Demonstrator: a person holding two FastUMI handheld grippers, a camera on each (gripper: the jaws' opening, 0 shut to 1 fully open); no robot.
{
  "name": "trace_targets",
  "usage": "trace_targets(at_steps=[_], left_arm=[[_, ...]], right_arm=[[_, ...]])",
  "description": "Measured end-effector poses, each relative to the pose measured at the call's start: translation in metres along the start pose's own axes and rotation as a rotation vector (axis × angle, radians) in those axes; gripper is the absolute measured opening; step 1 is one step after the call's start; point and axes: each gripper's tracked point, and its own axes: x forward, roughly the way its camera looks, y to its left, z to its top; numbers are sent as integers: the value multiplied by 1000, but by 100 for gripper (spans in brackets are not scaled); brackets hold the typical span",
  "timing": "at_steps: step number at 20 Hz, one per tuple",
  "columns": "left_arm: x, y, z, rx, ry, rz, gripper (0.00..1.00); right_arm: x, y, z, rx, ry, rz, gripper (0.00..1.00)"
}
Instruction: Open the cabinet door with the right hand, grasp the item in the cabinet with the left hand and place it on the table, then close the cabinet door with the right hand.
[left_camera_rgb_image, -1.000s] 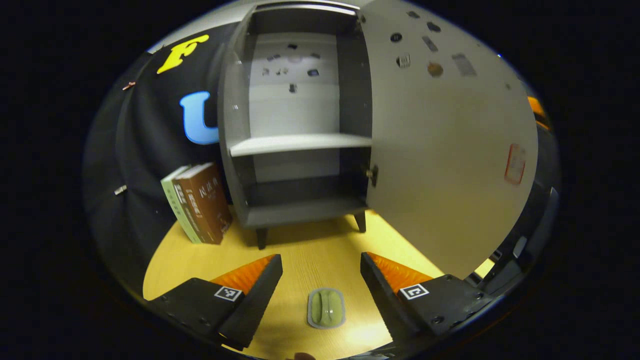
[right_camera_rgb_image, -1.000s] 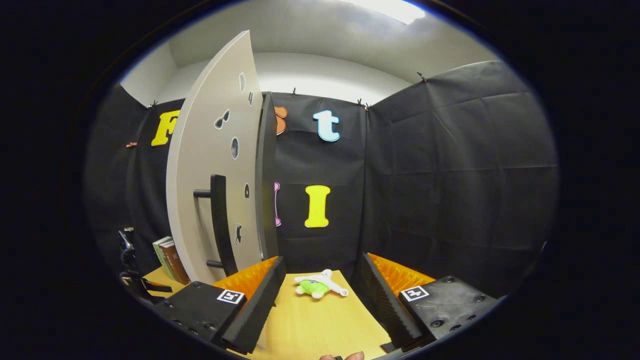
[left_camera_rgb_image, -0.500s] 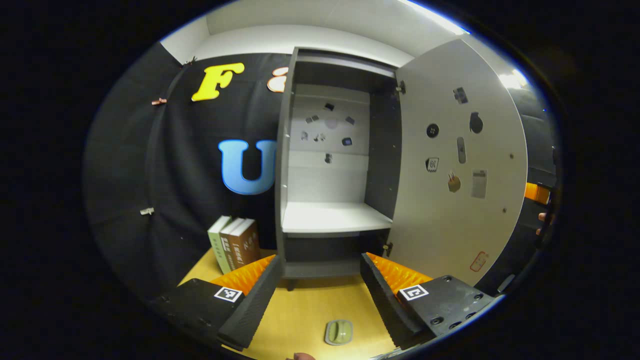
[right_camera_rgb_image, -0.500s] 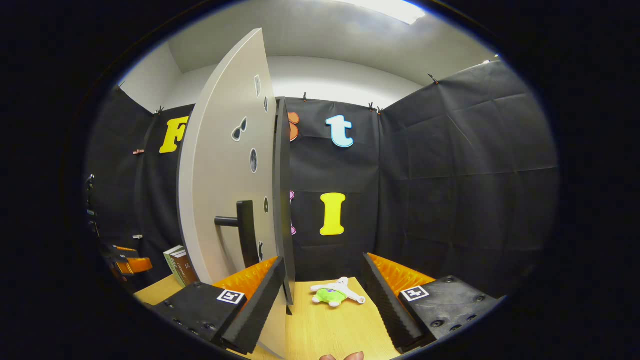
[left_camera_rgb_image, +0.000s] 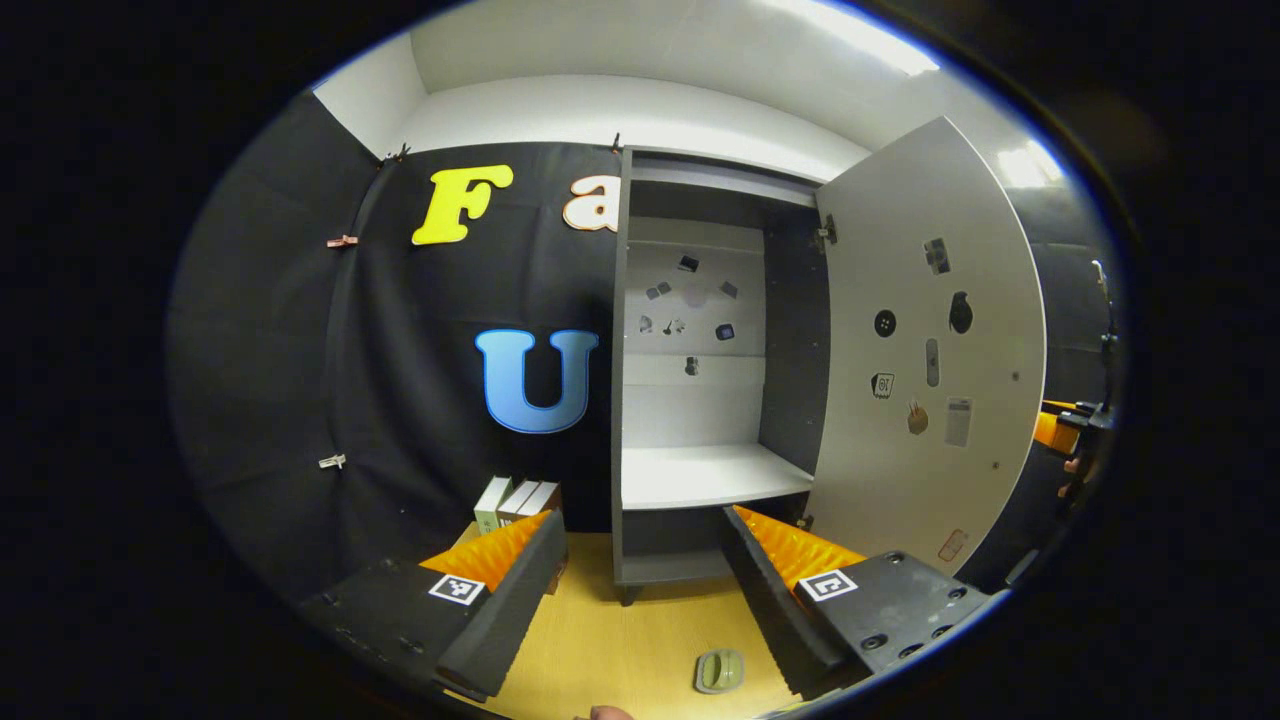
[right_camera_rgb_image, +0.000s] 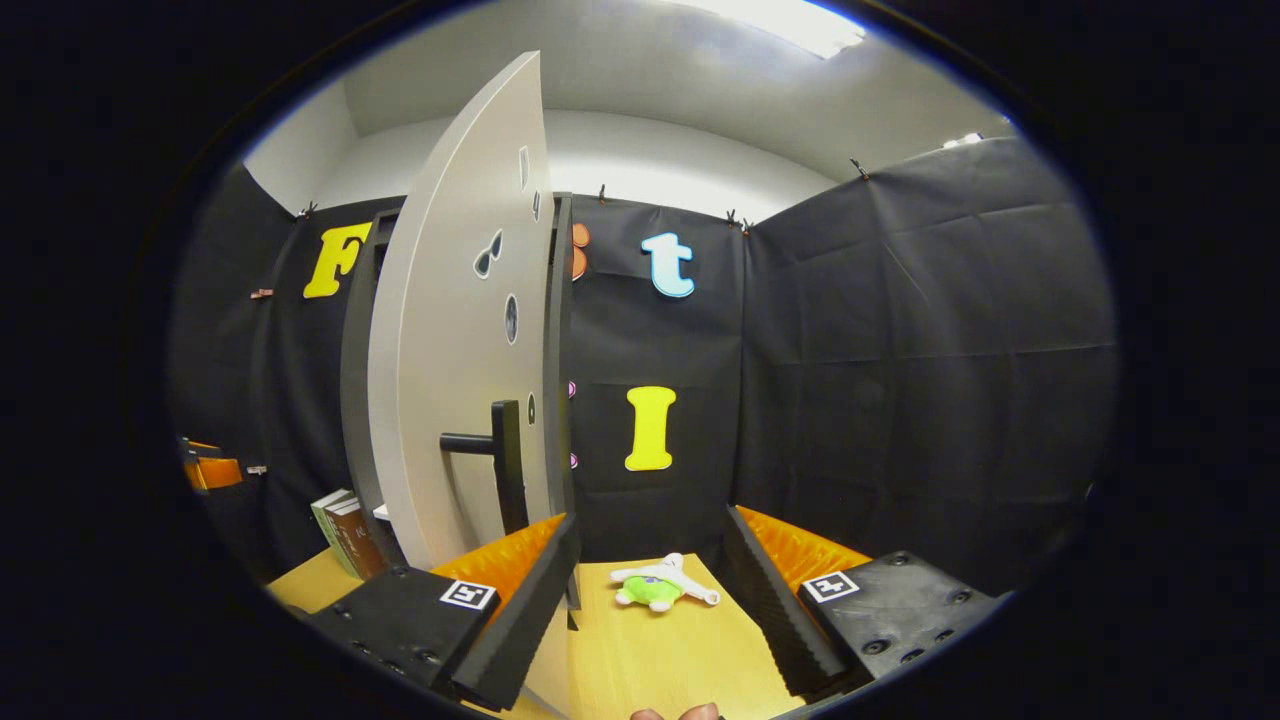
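The grey cabinet (left_camera_rgb_image: 690, 360) stands with its door (left_camera_rgb_image: 930, 350) swung wide to the right; its white shelf (left_camera_rgb_image: 700, 475) is bare. A small green oval item (left_camera_rgb_image: 720, 670) lies on the yellow table (left_camera_rgb_image: 610, 650), low between my left gripper's fingers, near the right one. My left gripper (left_camera_rgb_image: 642, 518) is open and holds nothing. In the right gripper view the door (right_camera_rgb_image: 455, 360) is seen from outside, with its dark handle (right_camera_rgb_image: 505, 465) just left of my open right gripper (right_camera_rgb_image: 651, 518). The right gripper (left_camera_rgb_image: 1065, 430) also appears at the far right of the left gripper view.
Books (left_camera_rgb_image: 515, 497) lean beside the cabinet's left side, and the books (right_camera_rgb_image: 340, 520) are seen again past the door. A green and white plush toy (right_camera_rgb_image: 655, 588) lies on the table (right_camera_rgb_image: 650, 660) ahead of the right gripper. Black cloth walls close the booth.
My left gripper has drawn back and tilted up from the green item, which stays on the table and now sits lower and smaller. The right gripper shifted slightly beside the door handle.
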Motion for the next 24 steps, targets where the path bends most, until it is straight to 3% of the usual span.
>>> trace_targets(at_steps=[4, 12, 24], left_arm=[[-4, 9, -4, -10, 1, -5, 99], [-7, 21, -1, -14, -8, 0, 99], [-8, 33, 0, -9, -8, 32, 98]], right_arm=[[-15, 24, -1, 6, 1, -2, 95], [-24, 90, -6, 48, 11, 67, 95], [-11, 208, -17, 89, 36, 311, 97]])
